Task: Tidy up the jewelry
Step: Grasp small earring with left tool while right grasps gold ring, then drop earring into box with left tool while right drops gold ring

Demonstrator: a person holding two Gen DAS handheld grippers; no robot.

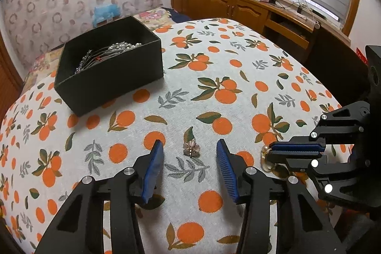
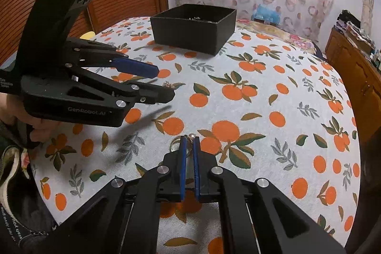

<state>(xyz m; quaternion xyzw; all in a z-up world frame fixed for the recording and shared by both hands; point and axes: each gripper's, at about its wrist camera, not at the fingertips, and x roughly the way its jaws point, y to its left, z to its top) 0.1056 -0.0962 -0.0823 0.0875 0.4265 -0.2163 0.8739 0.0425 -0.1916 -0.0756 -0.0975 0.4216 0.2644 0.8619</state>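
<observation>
Right claw (image 2: 189, 142) pinched a thin hoop earring (image 2: 176, 143); it could slip. Left claw (image 1: 190, 146), half-wide, straddled a flower brooch (image 1: 192, 147), risking snagging cloth.

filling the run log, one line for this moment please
left hand-held gripper: open around flower earring | right hand-held gripper: shut on ring | black box: holds jewelry
</observation>
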